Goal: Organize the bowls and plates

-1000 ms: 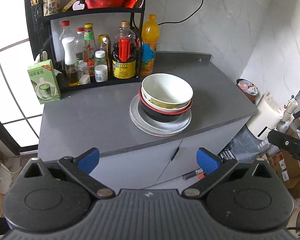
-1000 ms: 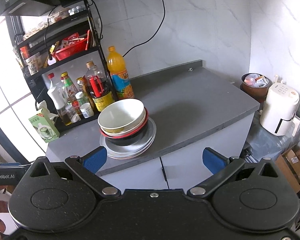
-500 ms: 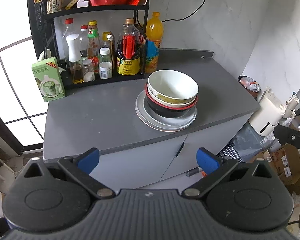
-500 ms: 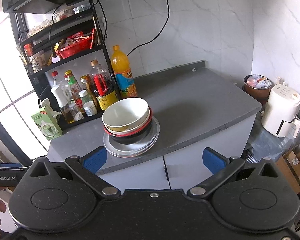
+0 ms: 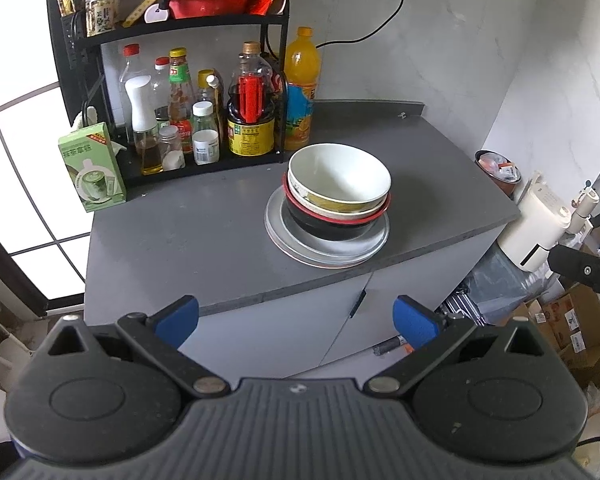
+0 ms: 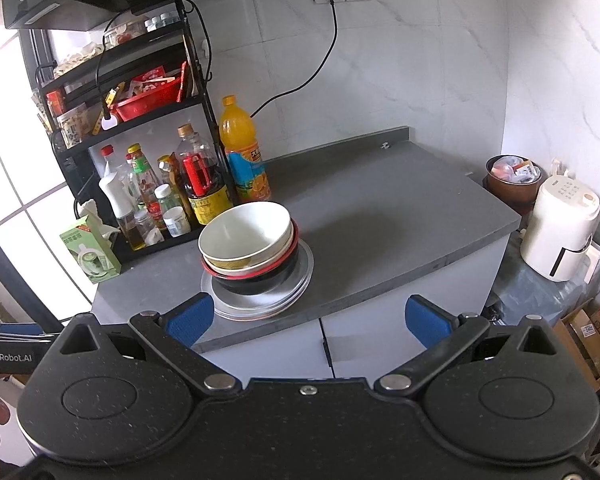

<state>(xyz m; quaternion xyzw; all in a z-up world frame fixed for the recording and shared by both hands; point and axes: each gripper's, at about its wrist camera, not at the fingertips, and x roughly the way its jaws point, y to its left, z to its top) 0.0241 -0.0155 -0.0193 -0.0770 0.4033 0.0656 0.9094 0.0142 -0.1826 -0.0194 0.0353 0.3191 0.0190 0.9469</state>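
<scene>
Stacked bowls (image 5: 339, 184): three, nested, white uppermost, on grey plates (image 5: 327, 249) near front edge of worktop (image 5: 180, 240). Plate count unclear. Bare surface left and right of stack; condiment rack (image 5: 188, 112) behind. Left gripper (image 5: 296, 318) and right gripper (image 6: 306, 314): fingers spread, holding nothing, short of worktop edge.

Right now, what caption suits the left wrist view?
Open blue-padded fingers face nested white bowls on grey plates atop a grey countertop.

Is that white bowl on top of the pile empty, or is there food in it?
Empty. The white bowl sits upright on the stack, and both wrist views show only its bare, pale inside.
</scene>
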